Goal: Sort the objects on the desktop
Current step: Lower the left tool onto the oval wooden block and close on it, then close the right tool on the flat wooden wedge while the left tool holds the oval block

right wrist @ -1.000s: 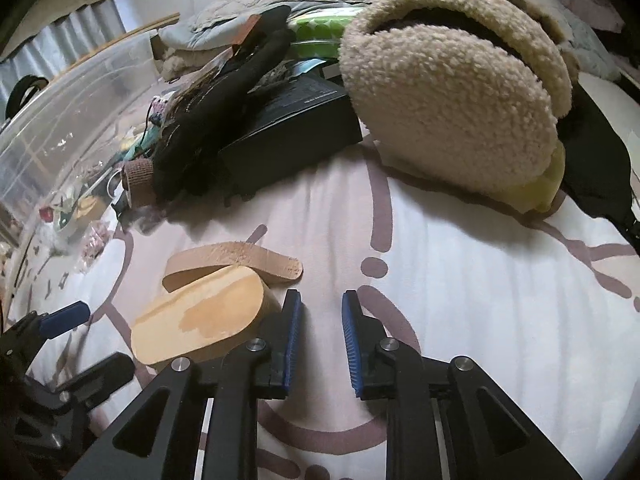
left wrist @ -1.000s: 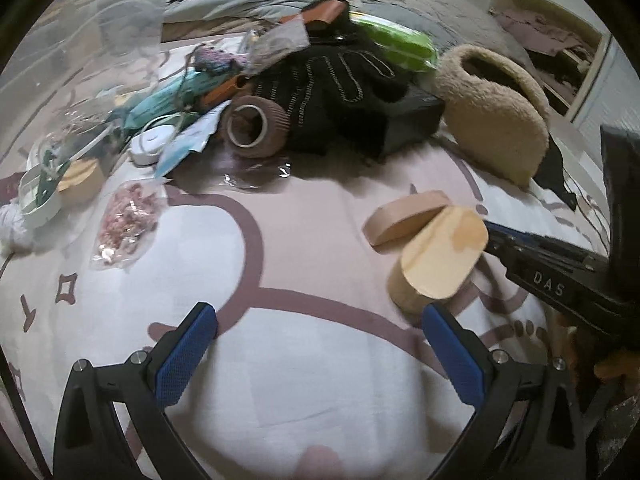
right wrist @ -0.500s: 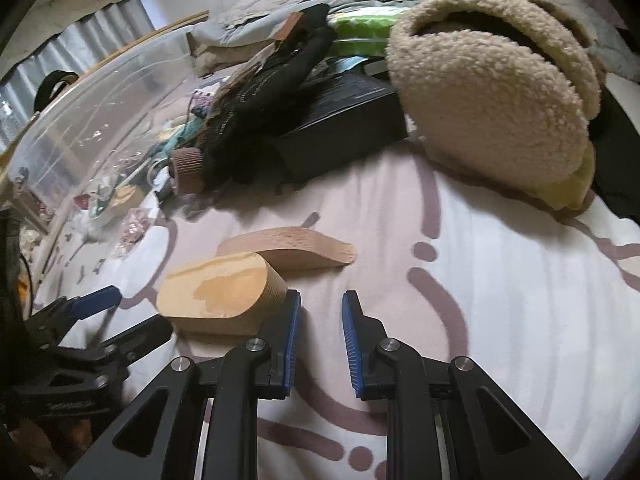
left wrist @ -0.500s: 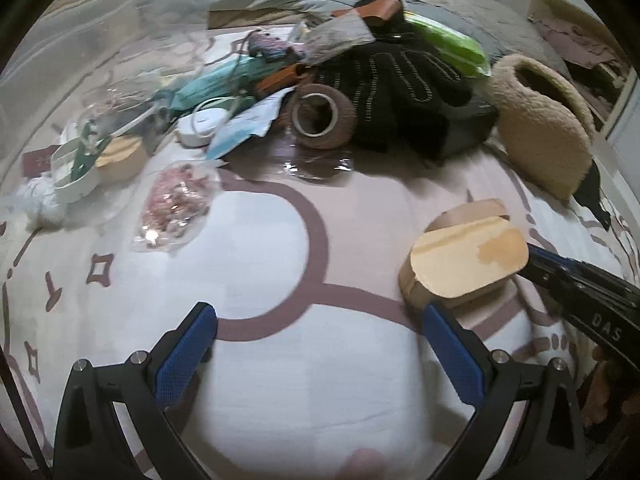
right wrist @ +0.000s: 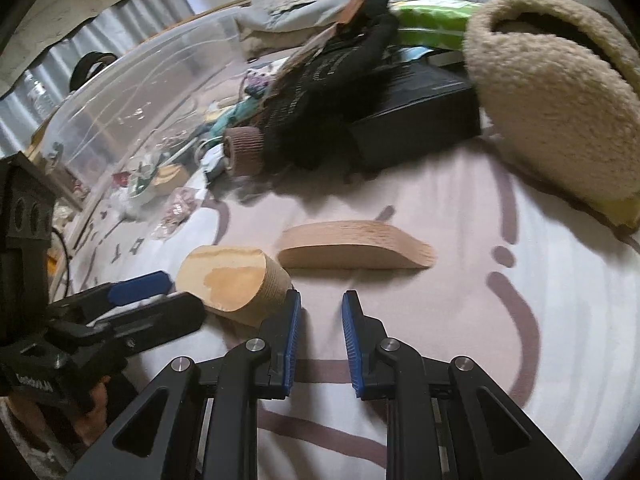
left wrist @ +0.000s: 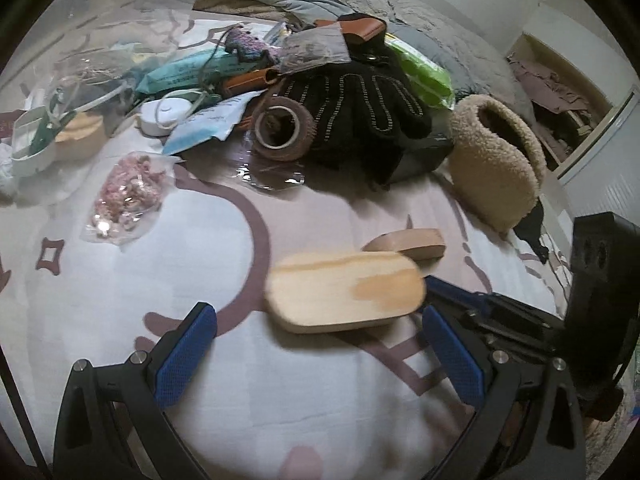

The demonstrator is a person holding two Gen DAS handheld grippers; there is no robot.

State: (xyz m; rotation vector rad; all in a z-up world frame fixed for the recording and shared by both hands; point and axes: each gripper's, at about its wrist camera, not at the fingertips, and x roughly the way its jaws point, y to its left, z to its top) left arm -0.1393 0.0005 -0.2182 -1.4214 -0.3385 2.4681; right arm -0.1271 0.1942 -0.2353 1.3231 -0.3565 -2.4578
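A pale wooden oval block lies on the patterned sheet, just ahead of my left gripper, whose jaws stand wide open with the block between and beyond the tips. The block also shows in the right wrist view, left of my right gripper, which is narrowly open and empty; its left finger is close beside the block. A second curved wooden piece lies just behind. The left gripper shows at the block's left.
A heap of objects lies at the back: tape roll, black glove, black box, fluffy beige slipper, green packet, bag of pink bits. A clear plastic bin stands at the left.
My left gripper has moved right and closer, so the wooden block now sits between its open fingers. The right gripper's jaws have parted a little beside the block.
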